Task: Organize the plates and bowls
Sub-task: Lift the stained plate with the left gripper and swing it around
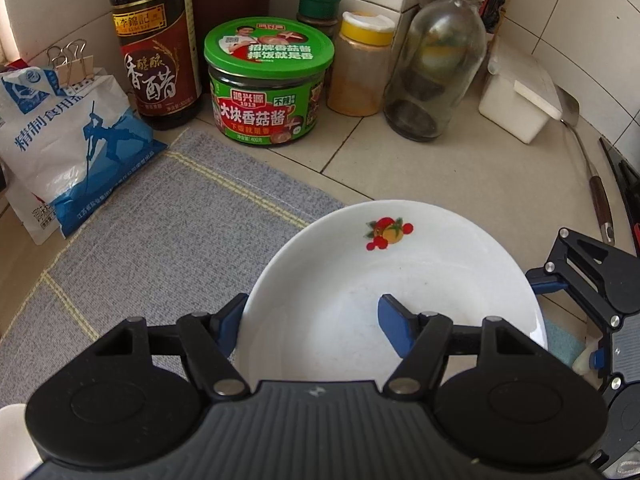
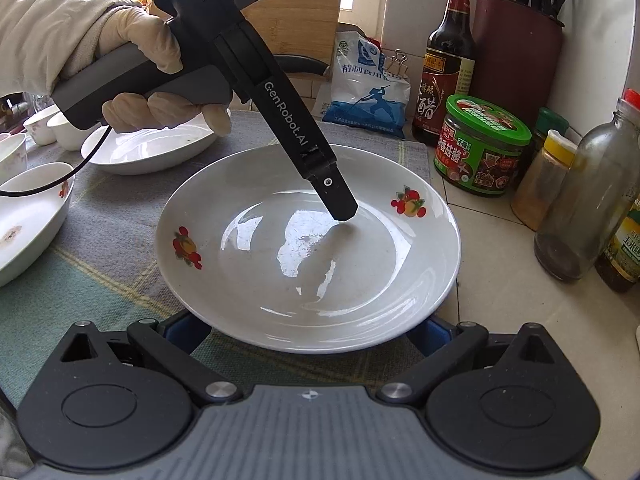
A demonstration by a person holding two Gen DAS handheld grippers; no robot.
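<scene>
One fruit-patterned white plate point(image 2: 308, 248) lies at the right edge of the checked grey mat point(image 2: 100, 248), part of its rim overhanging the bare tiled counter point(image 2: 520, 340); nothing lies in it. Left of this plate sit two more white dishes: a deep plate point(image 2: 28, 220) carrying a brown smear and an oval dish point(image 2: 152, 152) behind it, with small white cups point(image 2: 40, 124) beyond.

Behind the plate stand a salt bag point(image 1: 68, 148), a vinegar bottle point(image 1: 156, 48), a green-lidded mushroom sauce jar point(image 1: 268, 84), a yellow-capped spice jar point(image 1: 360, 64) and a nearly empty glass bottle point(image 1: 436, 60).

The left gripper point(image 1: 310, 320), held by a gloved hand point(image 2: 156, 76), straddles the plate's rim, one finger inside and one outside; whether the pads press cannot be told. The right gripper point(image 2: 308, 332) has its fingers under the plate's near edge, their spacing hidden. Open counter lies right of the plate.
</scene>
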